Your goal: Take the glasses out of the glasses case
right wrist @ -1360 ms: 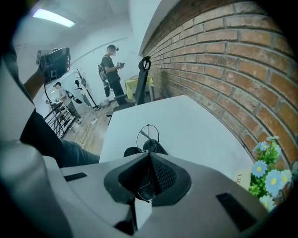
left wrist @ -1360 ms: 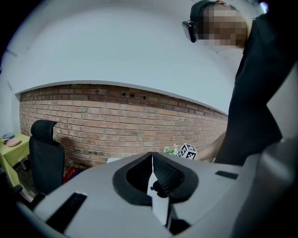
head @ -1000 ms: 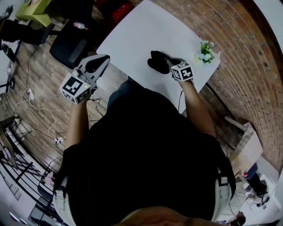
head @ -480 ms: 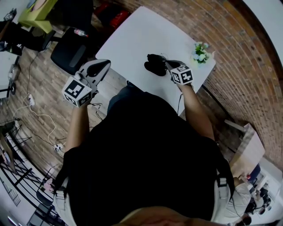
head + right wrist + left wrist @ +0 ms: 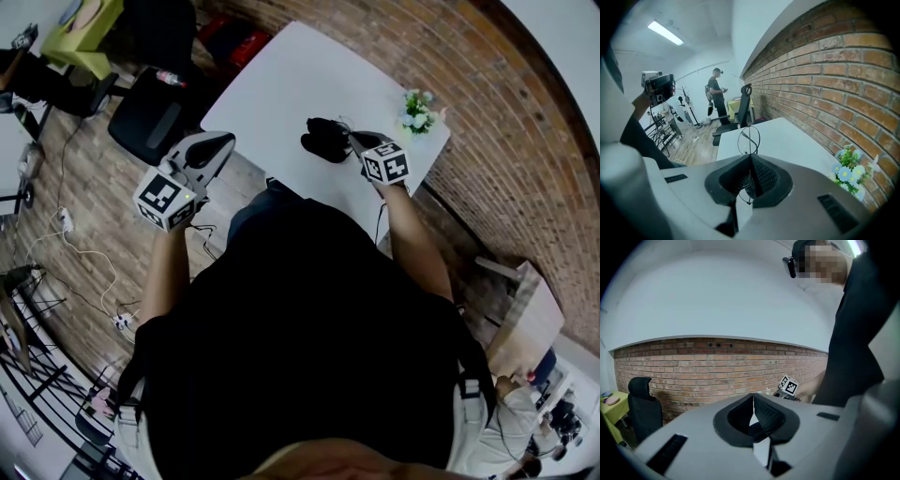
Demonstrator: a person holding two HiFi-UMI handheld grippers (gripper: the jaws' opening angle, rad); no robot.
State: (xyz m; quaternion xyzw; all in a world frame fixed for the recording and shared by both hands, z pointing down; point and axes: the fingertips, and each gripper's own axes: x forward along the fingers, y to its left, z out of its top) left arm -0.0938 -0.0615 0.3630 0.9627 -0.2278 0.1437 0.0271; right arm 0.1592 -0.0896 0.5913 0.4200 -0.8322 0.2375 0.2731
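The black glasses case (image 5: 325,139) lies open on the white table (image 5: 300,75). My right gripper (image 5: 358,142) is just right of it, shut on thin wire-framed glasses (image 5: 748,139). In the right gripper view one round lens rim sticks up above the closed jaws (image 5: 751,159) and the frame runs down between the pads. My left gripper (image 5: 220,143) hangs off the table's left edge, above the floor, shut with nothing in it (image 5: 753,401). The right gripper's marker cube (image 5: 789,385) shows in the left gripper view.
A small pot of white and blue flowers (image 5: 413,112) stands at the table's far right corner by the brick wall (image 5: 525,141). A black office chair (image 5: 155,103) is left of the table. Another person (image 5: 715,91) stands far back in the room.
The whole head view has drifted slightly up and left. The right gripper stays beside the case and the left gripper stays raised off the table; no jaw has opened or shut.
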